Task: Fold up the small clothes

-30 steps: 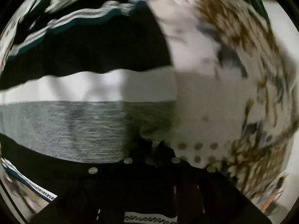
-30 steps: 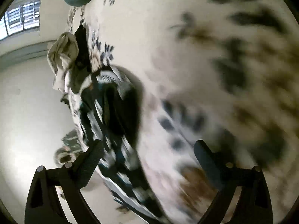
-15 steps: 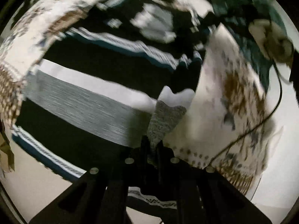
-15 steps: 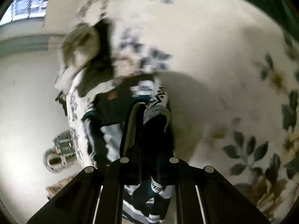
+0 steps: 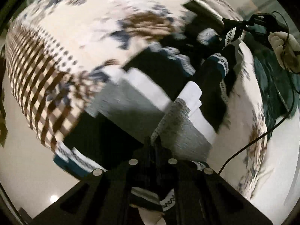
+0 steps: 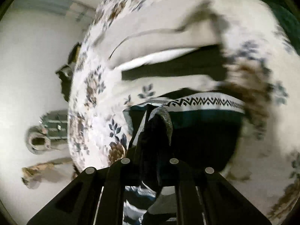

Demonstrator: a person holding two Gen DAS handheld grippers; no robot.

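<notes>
Two pinches carry this fold: my left gripper (image 5: 154, 142) clamps the striped garment's (image 5: 131, 101) grey band, my right gripper (image 6: 150, 131) its black edge, lifted mid-frame over the floral bed (image 6: 93, 112); next I should lay both edges down aligned.

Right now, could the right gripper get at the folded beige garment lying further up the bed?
Probably not yet: the right gripper is shut on the striped sweater, though nothing lies between it and the beige garment.
</notes>
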